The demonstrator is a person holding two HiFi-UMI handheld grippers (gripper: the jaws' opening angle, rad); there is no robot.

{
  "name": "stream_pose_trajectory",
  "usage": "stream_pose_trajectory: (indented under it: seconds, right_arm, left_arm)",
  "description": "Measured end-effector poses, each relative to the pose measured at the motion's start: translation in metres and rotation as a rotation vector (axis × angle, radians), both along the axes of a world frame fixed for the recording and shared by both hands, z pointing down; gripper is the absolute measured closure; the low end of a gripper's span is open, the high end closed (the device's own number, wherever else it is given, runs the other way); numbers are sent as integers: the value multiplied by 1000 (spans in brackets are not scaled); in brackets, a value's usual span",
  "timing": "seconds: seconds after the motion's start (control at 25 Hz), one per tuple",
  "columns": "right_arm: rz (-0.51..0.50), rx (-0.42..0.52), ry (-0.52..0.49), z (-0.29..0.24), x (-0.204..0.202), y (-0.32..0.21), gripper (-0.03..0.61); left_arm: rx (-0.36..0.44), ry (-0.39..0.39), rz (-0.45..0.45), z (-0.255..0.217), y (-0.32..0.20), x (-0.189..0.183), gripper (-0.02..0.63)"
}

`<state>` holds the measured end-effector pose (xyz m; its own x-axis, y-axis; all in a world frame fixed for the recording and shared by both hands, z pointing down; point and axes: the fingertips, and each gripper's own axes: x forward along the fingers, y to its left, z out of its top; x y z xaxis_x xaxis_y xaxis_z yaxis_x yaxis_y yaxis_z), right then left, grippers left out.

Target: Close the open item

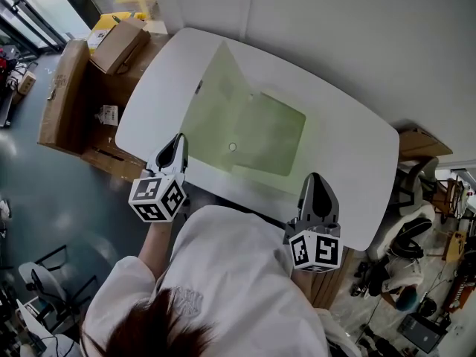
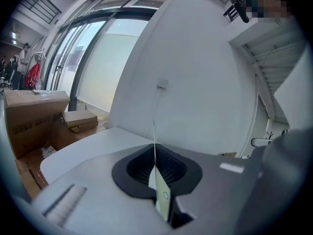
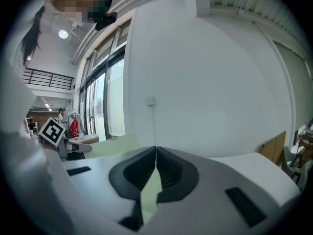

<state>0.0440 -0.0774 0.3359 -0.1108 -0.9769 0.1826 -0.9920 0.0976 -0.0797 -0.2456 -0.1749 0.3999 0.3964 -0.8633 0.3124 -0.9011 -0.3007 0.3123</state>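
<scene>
Head view
Desk: one white desk (image 1: 357, 147) with round corners.
Folder: one pale green folder (image 1: 253, 132) lies open and flat on the desk. It is in the middle, close to the near edge.
Button: one small round snap button (image 1: 232, 147) sits on the folder.
Left gripper: the left gripper (image 1: 178, 143) is at the folder's near left corner.
Right gripper: the right gripper (image 1: 315, 181) is at the folder's near right side.
Boxes: three brown cardboard boxes (image 1: 63, 95) stand on the floor to the left of the desk. I cannot tell what is in them.

Left gripper view
Left gripper: the jaws of the left gripper (image 2: 155, 173) are pressed together on a thin edge of the folder (image 2: 164, 199). A small ring shows on that edge.
Boxes: two cardboard boxes (image 2: 34, 116) show at the left, past the desk (image 2: 88, 148).

Right gripper view
Right gripper: the jaws of the right gripper (image 3: 155, 155) meet at the tips. A pale green piece of the folder (image 3: 151, 190) sits pinched between them.
Folder: more of the green sheet lies flat on the left.
Left gripper: it shows far at the left, with its marker cube.
</scene>
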Motion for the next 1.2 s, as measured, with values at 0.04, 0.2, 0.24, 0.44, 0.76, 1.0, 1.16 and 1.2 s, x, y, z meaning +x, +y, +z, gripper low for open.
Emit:
stream_pose_trajectory:
  seconds: [0.04, 0.2, 0.24, 0.44, 0.76, 1.0, 1.16, 1.2]
  right_arm:
    - [-1, -1, 0, 0, 1, 0, 568]
    - [3, -1, -2, 1, 5, 0, 568]
    - [4, -1, -3, 1, 6, 0, 568]
    - [14, -1, -7, 2, 10, 3, 568]
    - [21, -3, -23, 2, 15, 4, 568]
    - [36, 4, -25, 3, 15, 13, 568]
    - [54, 2, -24, 4, 17, 18, 568]
    - [59, 2, -24, 4, 18, 20, 568]
  left_arm:
    - [2, 0, 1, -1, 0, 2, 601]
    - [12, 3, 13, -4, 1, 8, 601]
    - [15, 3, 16, -5, 1, 10, 602]
    - [30, -3, 41, -10, 5, 21, 603]
    - [43, -11, 79, -17, 8, 37, 603]
    - [56, -17, 104, -19, 15, 43, 603]
    - [69, -23, 133, -21, 17, 51, 603]
    - [71, -22, 140, -21, 17, 53, 603]
